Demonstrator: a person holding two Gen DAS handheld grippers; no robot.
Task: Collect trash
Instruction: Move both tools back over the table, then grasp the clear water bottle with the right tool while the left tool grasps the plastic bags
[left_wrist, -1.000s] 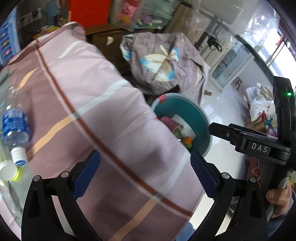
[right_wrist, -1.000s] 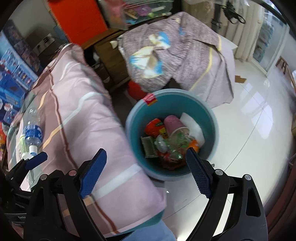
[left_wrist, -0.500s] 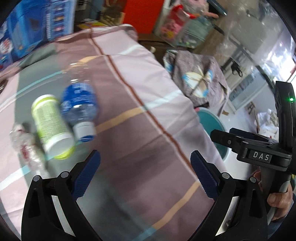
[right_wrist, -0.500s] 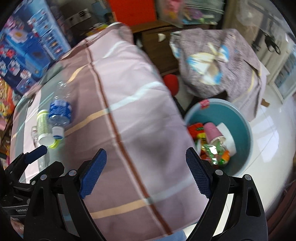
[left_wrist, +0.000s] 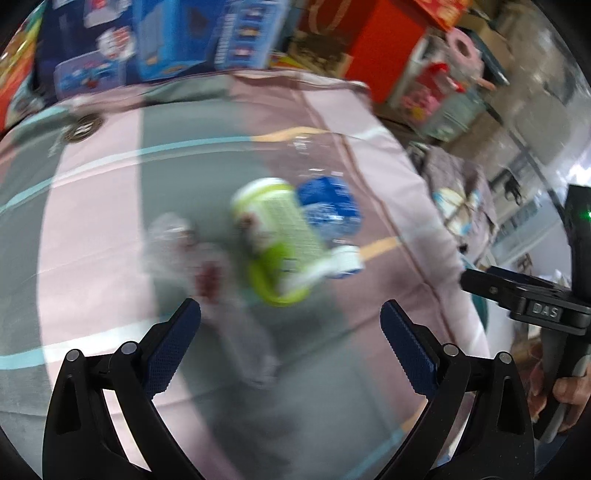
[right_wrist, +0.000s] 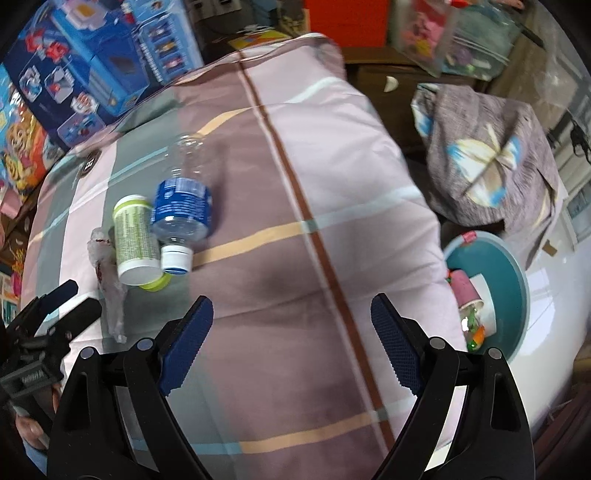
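Observation:
A clear plastic bottle (right_wrist: 183, 206) with a blue label and white cap lies on the striped bedcover (right_wrist: 295, 221). Against it lies a white and green container (right_wrist: 135, 236) with a lime lid, and to their left a crumpled clear wrapper (right_wrist: 107, 280). The left wrist view shows the same bottle (left_wrist: 328, 210), container (left_wrist: 280, 243) and wrapper (left_wrist: 207, 266), blurred. My left gripper (left_wrist: 290, 347) hangs open just short of them, nothing between its fingers. My right gripper (right_wrist: 291, 341) is open and empty over the bare cover, right of the trash. The left gripper (right_wrist: 48, 314) shows at that view's left edge.
A teal bin (right_wrist: 513, 291) holding cups and wrappers stands on the white floor at the bed's right. A grey patterned cloth (right_wrist: 491, 155) covers something behind it. Blue toy boxes (right_wrist: 85, 62) line the bed's far side. A hand (left_wrist: 565, 391) holds the right gripper's handle.
Both views have swung left, from the bin and bed edge to the bedcover. The bottle, container and wrapper have come to the middle of the left view. Both grippers stayed open.

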